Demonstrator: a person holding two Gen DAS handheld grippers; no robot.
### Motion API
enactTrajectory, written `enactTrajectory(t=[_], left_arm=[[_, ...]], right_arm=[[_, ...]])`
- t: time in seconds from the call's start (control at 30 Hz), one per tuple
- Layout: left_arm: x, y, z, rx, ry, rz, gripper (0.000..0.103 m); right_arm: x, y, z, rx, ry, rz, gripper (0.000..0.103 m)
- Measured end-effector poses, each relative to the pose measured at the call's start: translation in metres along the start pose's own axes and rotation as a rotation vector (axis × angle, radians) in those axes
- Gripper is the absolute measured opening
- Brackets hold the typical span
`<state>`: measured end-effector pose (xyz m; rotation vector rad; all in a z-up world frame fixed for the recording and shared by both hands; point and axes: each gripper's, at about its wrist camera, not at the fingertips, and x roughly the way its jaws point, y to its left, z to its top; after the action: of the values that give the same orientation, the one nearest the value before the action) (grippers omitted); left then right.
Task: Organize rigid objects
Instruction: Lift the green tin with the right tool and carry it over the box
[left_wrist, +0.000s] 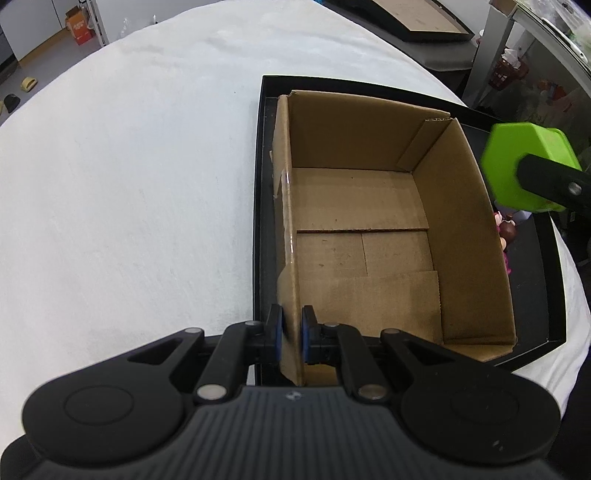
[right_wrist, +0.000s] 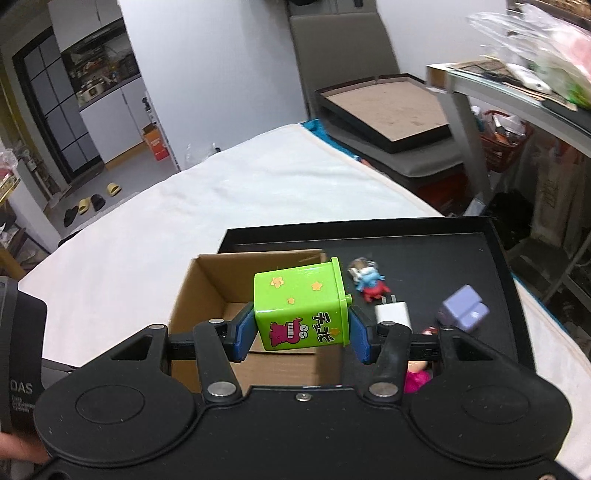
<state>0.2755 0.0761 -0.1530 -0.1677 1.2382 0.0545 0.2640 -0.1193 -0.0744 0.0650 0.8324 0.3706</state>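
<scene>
Left gripper (left_wrist: 291, 334): jaws clamped on the near left wall of the open cardboard box (left_wrist: 362, 229), 1 blue pad on each face of the wall. Box interior shows only bare flaps. Box sits inside a black tray (left_wrist: 258, 192) on a white cloth-covered table (left_wrist: 129, 184).

Right gripper (right_wrist: 302, 326): grasping a green plastic container (right_wrist: 301, 308) across its 2 sides, held tilted in the air over the box's right part. In the left wrist view the same container appears at the right edge, above the box's right wall. Container markings: yellow stars, a magenta toothy cartoon creature, and black Japanese characters along 1 edge; I cannot read them with certainty.

On the tray floor, right of the box: a small blue-and-red figurine (right_wrist: 369, 282), a white charger plug (right_wrist: 393, 314) just beside it, a lavender cube-shaped item (right_wrist: 463, 308) farther right, a pink item (right_wrist: 417, 378) partly hidden behind the gripper.

Other writing: "DAS" on the black device (right_wrist: 22, 354) at the left edge of the right wrist view; smaller lines beneath too blurred to read. Orange carton (right_wrist: 157, 142) on the floor, print illegible.
</scene>
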Motion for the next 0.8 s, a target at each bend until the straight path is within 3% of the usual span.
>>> enactTrajectory(t=[0.1, 0.27, 0.53, 0.6, 0.67, 0.8], left_arm=[[0.000, 0.000, 0.000, 0.004, 0.000, -0.009, 0.010], [0.001, 0.004, 0.003, -0.009, 0.009, -0.022, 0.011], [0.002, 0.006, 0.002, -0.020, 0.015, -0.031, 0.011], [0.003, 0.007, 0.003, -0.018, 0.023, -0.034, 0.011], [0.005, 0.005, 0.002, -0.015, 0.035, -0.028, 0.011], [0.008, 0.004, 0.002, -0.015, 0.039, -0.019, 0.011]], right_arm=[[0.008, 0.007, 0.002, 0.011, 0.015, 0.023, 0.051], [0.020, 0.017, 0.007, 0.080, 0.067, 0.138, 0.051], [0.037, 0.034, 0.011, 0.058, 0.099, 0.180, 0.052], [0.041, 0.038, 0.012, 0.035, 0.106, 0.209, 0.057], [0.042, 0.039, 0.010, 0.022, 0.101, 0.182, 0.072], [0.041, 0.026, 0.004, 0.068, 0.124, 0.185, 0.074]])
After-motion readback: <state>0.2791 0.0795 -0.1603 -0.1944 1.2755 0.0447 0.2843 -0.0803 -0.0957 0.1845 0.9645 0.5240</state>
